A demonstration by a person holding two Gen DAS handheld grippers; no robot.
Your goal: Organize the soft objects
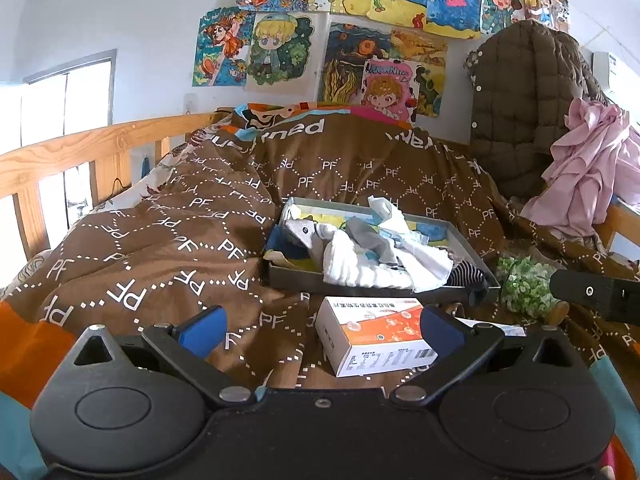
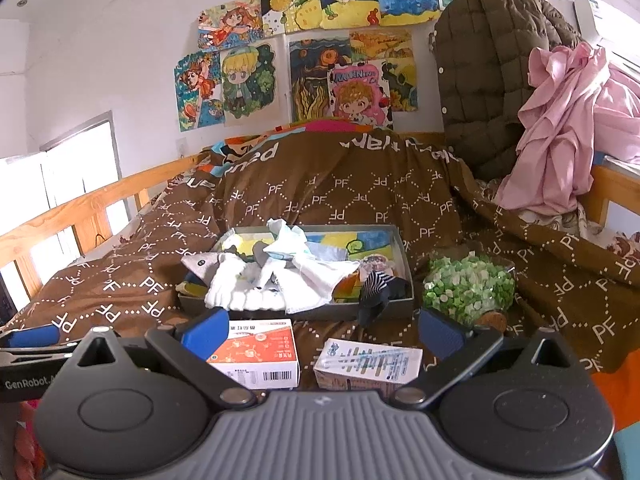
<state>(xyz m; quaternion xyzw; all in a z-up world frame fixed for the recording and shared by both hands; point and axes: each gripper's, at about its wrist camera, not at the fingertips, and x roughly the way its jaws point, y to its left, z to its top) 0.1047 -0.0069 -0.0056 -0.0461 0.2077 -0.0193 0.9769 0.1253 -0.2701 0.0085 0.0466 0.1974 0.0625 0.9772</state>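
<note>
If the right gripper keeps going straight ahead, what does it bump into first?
Probably the two small boxes lying on the blanket just ahead of the open right gripper: the orange-and-white box and the pale blue carton. The grey tray of soft things lies beyond them. Depth is hard to judge.

We see a white wall [image 1: 120, 8] with bright drawings [image 1: 280, 46] | a wooden bed rail [image 1: 80, 148] | a sunny window [image 1: 68, 96] on the left

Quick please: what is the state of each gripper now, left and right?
Left gripper: open, holding nothing.
Right gripper: open, holding nothing.
</note>
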